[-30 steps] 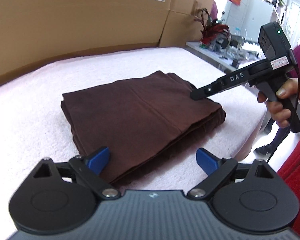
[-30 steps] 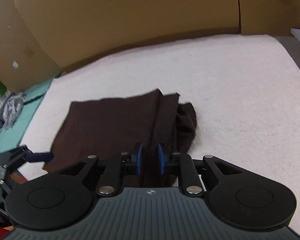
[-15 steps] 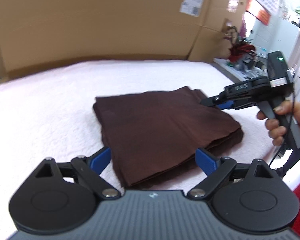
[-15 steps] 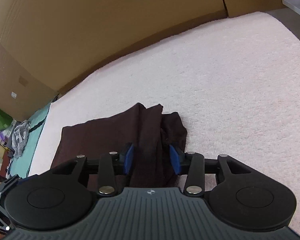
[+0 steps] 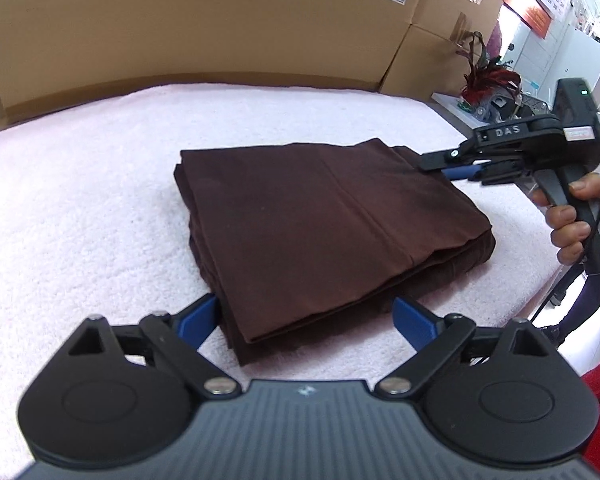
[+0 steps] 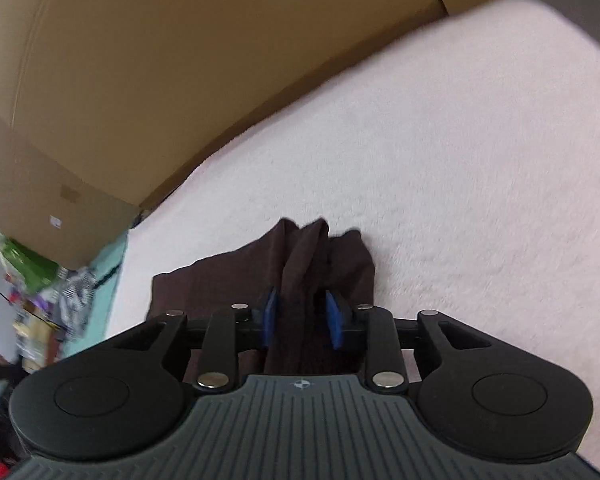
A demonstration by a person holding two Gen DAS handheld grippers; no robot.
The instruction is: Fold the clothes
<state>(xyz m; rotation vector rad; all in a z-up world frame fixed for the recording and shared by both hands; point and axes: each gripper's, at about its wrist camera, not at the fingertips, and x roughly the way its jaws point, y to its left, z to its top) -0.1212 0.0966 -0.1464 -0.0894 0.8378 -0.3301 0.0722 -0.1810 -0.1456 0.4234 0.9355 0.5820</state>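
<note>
dark brown cloth, the folded garment [image 5: 320, 224], lies as a thick stacked rectangle on the pale pink fleece tabletop [image 5: 80, 208], nearer its right edge than its left. the left gripper [image 5: 306, 318] hovers at the garment's near corner with its blue-padded jaws spread wide, one pad on each side of the corner, gripping nothing. the right gripper [image 6: 302, 320], held in a hand [image 5: 580, 216], sits at the garment's far right corner; its jaws stand partly apart with a raised ridge of brown fabric between them, and the pads do not seem to press it. cardboard boxes [image 5: 220, 20] stand along the tabletop's far edge, and a red-leaved plant [image 5: 486, 76] sits past its far right corner.
</note>
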